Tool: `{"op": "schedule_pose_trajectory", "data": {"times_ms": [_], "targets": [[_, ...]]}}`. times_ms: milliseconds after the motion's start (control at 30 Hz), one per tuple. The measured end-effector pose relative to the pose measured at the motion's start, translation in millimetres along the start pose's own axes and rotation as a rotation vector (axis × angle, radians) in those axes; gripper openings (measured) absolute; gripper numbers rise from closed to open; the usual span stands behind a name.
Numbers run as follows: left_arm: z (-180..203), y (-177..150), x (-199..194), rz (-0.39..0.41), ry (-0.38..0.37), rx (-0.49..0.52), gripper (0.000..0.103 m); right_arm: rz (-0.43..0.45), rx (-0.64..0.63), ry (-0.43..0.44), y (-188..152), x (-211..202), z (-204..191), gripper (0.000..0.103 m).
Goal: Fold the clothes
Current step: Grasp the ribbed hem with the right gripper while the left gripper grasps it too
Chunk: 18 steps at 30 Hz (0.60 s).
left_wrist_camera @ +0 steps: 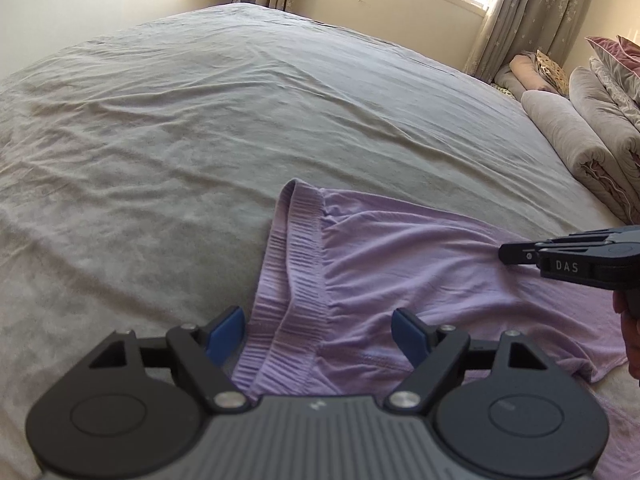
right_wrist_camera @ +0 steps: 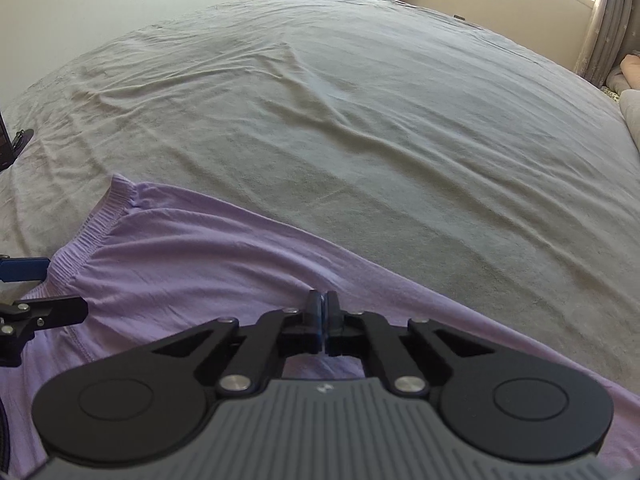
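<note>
Your lilac soft-knit garment (left_wrist_camera: 400,256) lies unfolded on the grey bed (left_wrist_camera: 200,120); right gripper (right_wrist_camera: 322,312) pinches its fabric, left gripper (left_wrist_camera: 318,330) gapes over the ribbed waistband (left_wrist_camera: 294,264). All folds remain.

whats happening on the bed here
A person with a gripper in each hand is folding a lilac garment spread on a grey bed. The right gripper is shut; whether it pinches the fabric cannot be told. The left gripper is open, its blue pads either side of the ribbed waistband, not yet gripping. No fold has been made yet.
</note>
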<state>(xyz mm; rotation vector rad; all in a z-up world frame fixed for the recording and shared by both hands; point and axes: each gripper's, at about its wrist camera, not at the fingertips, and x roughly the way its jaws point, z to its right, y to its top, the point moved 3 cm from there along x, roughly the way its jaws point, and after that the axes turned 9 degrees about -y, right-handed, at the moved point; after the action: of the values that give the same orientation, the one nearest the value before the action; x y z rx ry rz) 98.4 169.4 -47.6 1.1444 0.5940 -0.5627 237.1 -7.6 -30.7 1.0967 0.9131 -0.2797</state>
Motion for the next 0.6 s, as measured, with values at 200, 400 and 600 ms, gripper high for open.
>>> {"op": "schedule_pose_trajectory", "data": {"times_ms": [200,400,600], "targets": [[1,0,0,0.002,0.009,0.006,0.082,0.083,-0.012,-0.042,3,-34,-5,0.001],[-2,1,-2,0.007,-0.001,-0.023,0.082,0.168,0.015,-0.068,-3,-79,-10,0.001],[-3,2,-3,0.019,0.001,-0.056,0.082,0.225,0.028,-0.099,-26,-119,-23,0.001]]}}
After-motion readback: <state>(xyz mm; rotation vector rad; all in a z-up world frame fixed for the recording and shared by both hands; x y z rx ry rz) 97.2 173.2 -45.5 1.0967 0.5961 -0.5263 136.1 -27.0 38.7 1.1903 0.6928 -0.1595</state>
